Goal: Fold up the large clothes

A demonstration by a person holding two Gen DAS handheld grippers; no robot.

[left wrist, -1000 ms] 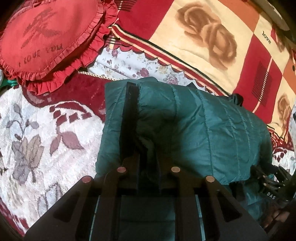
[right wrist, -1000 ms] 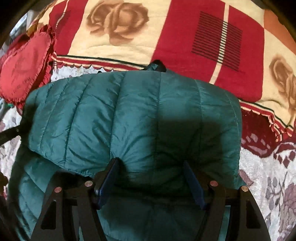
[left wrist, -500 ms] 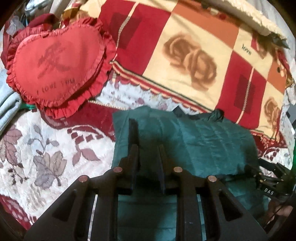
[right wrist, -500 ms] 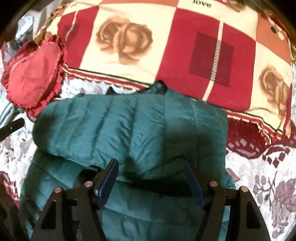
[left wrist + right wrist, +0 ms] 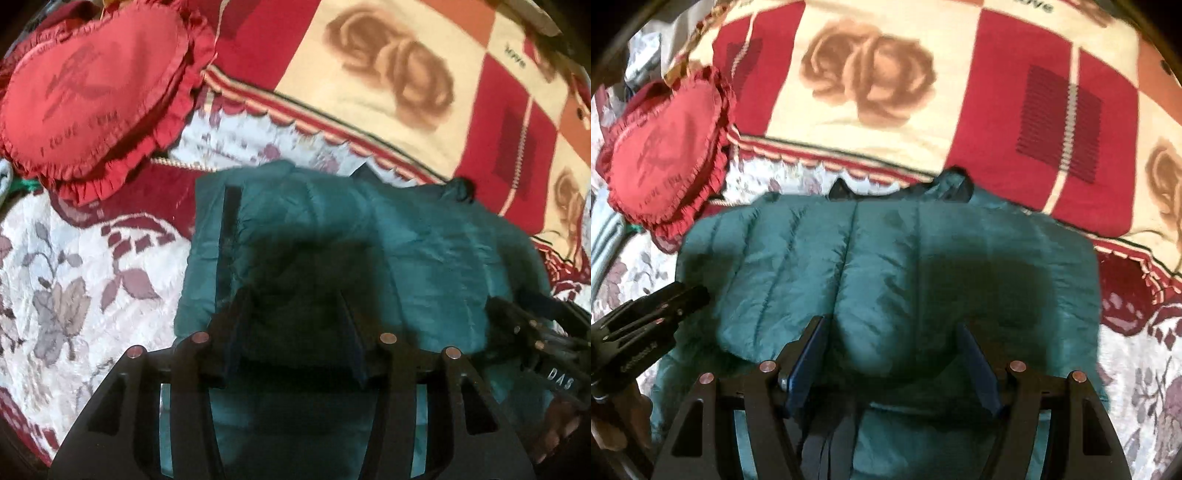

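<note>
Our left gripper (image 5: pixel 291 328) has just let go of the jacket (image 5: pixel 424 258), jaws parting; right gripper (image 5: pixel 894 365) gapes wide; puffy fold may spring open.

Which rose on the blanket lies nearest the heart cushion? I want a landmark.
The large brown rose at the blanket's top middle, just right of the red heart cushion; the other rose sits at the far right edge.
</note>
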